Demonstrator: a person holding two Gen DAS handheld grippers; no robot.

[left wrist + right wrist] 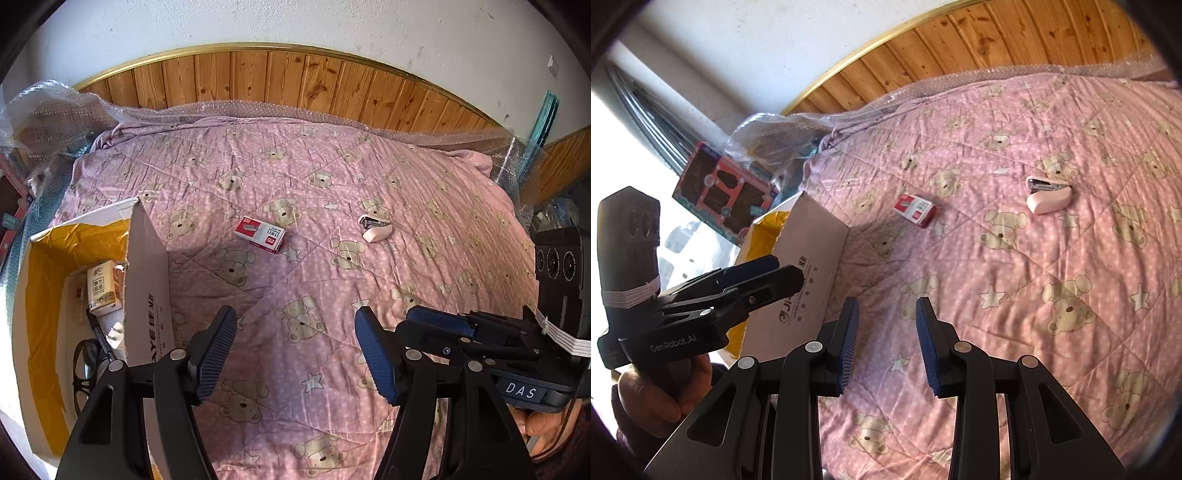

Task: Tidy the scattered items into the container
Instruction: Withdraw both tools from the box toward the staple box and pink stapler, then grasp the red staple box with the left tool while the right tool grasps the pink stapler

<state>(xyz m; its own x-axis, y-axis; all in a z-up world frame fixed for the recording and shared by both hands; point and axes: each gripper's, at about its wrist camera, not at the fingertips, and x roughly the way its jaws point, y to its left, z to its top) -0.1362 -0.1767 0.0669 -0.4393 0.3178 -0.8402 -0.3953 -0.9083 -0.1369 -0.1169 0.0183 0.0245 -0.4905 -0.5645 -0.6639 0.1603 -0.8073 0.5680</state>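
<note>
Left wrist view: the left claw (295, 354) fills the bottom of the frame, its two ribbed blue pads spread wide with nothing between them. Beneath it lies a pink quilted bedspread (424, 221), wrinkled and printed with bears and stars. At center sits one small red-and-white box (260, 235), rectangular, lying flat. To its right, well apart, rests one pink stapler (375, 228), rounded, its metal mouth facing upper left. At the left edge stands the cardboard container (146, 273) — yellow inside, one flap raised. It holds a cream packet, a black pen and eyeglasses, the glasses partly cut off by the claw's frame. At the right edge the right claw (421, 319) enters side-on; its opening cannot be told here.

Right wrist view: the right claw (886, 347) sits at bottom center, its pads parted moderately and empty. The red-and-white box (915, 210) lies above center, the stapler (1048, 194) at upper right. The container (809, 258) shows printed lettering, its inside mostly hidden. At the left a hand (653, 398) grips the left claw (786, 271), seen edge-on — its fingers overlap. Wood panelling (979, 48) curves along the top.
</note>
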